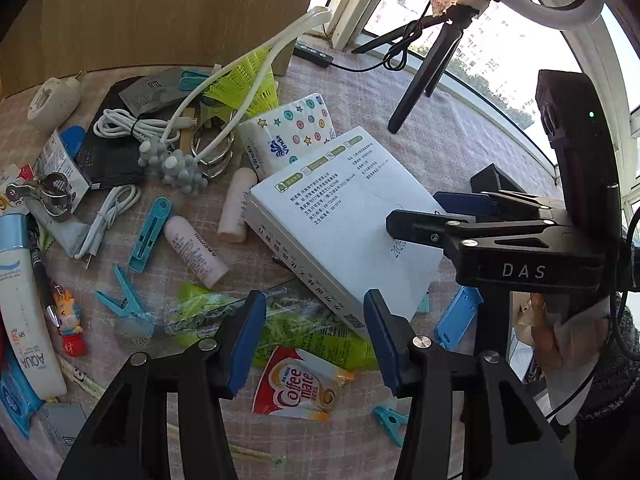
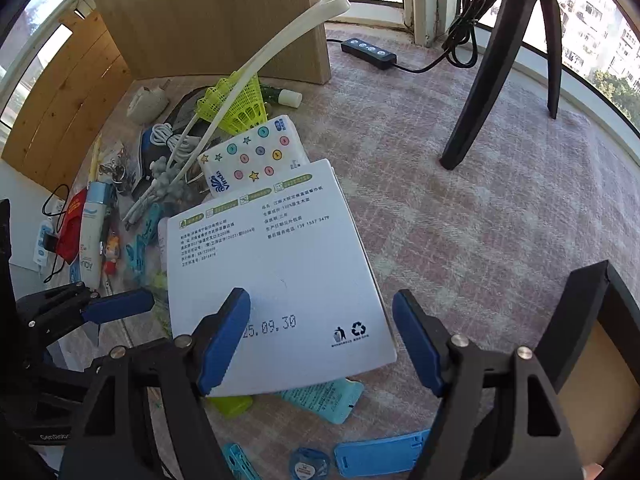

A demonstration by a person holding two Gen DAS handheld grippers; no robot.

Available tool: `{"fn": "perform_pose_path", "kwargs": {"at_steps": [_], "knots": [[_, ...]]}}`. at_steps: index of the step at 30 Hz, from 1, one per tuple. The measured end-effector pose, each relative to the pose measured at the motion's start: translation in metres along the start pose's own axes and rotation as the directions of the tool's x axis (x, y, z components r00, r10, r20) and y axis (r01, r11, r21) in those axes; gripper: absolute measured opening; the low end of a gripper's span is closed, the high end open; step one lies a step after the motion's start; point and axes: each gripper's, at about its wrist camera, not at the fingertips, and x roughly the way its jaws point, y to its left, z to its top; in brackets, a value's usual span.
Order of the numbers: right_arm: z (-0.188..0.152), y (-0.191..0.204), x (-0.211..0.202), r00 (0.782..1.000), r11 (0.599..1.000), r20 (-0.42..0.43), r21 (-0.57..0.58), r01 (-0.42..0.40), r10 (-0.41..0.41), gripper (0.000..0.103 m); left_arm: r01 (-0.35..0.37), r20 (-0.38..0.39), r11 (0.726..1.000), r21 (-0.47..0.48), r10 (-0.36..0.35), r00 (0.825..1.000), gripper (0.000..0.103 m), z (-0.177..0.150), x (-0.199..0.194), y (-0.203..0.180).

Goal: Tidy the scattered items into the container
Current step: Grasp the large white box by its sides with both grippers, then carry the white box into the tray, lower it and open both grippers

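Desk (image 2: 500,208) under a pink plaid cloth, set against a sunlit window; wooden panel behind the clutter. White box (image 2: 280,272) lies flat mid-desk, overlapping a tissue pack (image 2: 256,152) and hiding parts of the items beneath. Left claw (image 1: 316,340) spread above a green wrapper (image 1: 304,332), pinching nothing. Right claw (image 2: 324,344) spread over the box's near corner, pads clear. Container opening (image 2: 600,364) cut off at right.

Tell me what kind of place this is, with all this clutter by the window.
Probably a home filming corner at a window ledge or table. A checked cloth covers the surface, a tripod stands on it, and apartment blocks show outside. Toiletries such as the tissue pack lie scattered.
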Motion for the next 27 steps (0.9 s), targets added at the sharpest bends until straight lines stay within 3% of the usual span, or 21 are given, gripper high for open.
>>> {"fn": "perform_pose_path", "kwargs": {"at_steps": [9, 27], "knots": [[-0.002, 0.003, 0.004, 1.000, 0.998, -0.011, 0.055, -0.025, 0.025, 0.071, 0.080, -0.035, 0.997, -0.018, -0.080, 0.996, 0.048, 0.002, 0.015, -0.007], [-0.022, 0.002, -0.024, 0.998, 0.992, 0.056, 0.127, -0.003, -0.004, 0.069, 0.037, 0.018, 0.996, 0.075, -0.039, 0.999, 0.047, 0.009, -0.004, -0.035]]}}
